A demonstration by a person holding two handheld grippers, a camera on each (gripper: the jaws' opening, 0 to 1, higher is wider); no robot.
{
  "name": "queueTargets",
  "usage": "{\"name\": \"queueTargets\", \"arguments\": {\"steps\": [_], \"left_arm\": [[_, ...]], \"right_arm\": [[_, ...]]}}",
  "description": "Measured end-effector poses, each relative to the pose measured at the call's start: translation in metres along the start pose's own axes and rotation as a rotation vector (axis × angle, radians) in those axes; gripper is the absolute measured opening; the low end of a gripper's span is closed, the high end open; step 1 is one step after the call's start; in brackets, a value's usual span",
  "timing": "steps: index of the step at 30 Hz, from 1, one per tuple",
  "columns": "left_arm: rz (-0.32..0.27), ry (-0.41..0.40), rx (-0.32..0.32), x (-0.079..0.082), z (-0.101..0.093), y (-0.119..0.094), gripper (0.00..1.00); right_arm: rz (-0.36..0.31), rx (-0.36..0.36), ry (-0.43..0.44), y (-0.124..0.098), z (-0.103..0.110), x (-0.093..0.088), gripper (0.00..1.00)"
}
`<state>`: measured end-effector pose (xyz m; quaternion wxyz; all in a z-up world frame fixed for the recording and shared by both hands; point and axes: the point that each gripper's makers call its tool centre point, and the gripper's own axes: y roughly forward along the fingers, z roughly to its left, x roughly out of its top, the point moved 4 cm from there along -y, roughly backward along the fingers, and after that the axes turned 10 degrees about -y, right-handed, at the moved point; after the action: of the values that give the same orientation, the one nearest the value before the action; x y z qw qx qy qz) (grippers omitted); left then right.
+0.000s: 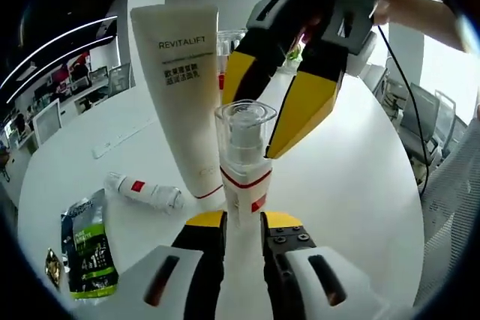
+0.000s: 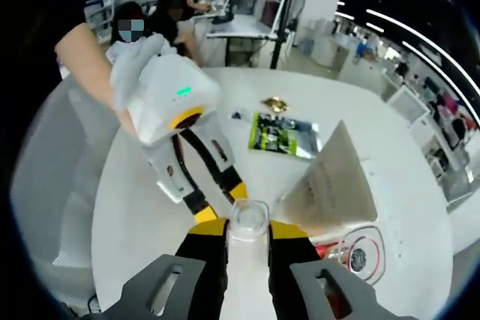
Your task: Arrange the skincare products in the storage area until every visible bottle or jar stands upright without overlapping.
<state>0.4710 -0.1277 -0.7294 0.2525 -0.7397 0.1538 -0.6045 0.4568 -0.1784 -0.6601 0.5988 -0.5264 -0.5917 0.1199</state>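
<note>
A white pump bottle [image 1: 244, 185] with a red stripe and a clear cap [image 2: 249, 219] stands upright on the white table. My left gripper [image 1: 244, 221] is shut on its lower body. My right gripper [image 2: 247, 228] comes down from above, its yellow jaws pressed on both sides of the clear cap. Right behind the bottle a white REVITALIFT tube [image 1: 184, 80] stands on its cap. A small white tube [image 1: 142, 191] with a red label lies flat to the left. In the right gripper view a hand holds the left gripper [image 2: 221, 202].
A green and black sachet [image 1: 88, 249] lies flat near the table's left edge, with a small gold item [image 1: 52, 267] beside it. A jar with a clear lid [image 2: 360, 254] stands by the big tube [image 2: 330, 181]. People stand at desks beyond the round table [image 2: 150, 207].
</note>
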Motion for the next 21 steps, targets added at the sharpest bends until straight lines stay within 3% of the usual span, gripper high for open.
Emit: {"name": "queueTargets", "arguments": {"steps": [4, 9, 21], "left_arm": [[0.003, 0.004, 0.0, -0.001, -0.0013, -0.0006, 0.13], [0.009, 0.009, -0.002, -0.0023, -0.0041, 0.0005, 0.12], [0.006, 0.01, 0.022, -0.0015, -0.0018, 0.0005, 0.11]], "right_arm": [[0.022, -0.012, -0.04, 0.0003, 0.0014, 0.0001, 0.12], [0.086, -0.037, -0.182, 0.0009, 0.0029, 0.0006, 0.13], [0.129, -0.069, -0.257, 0.002, 0.0023, 0.0013, 0.15]]}}
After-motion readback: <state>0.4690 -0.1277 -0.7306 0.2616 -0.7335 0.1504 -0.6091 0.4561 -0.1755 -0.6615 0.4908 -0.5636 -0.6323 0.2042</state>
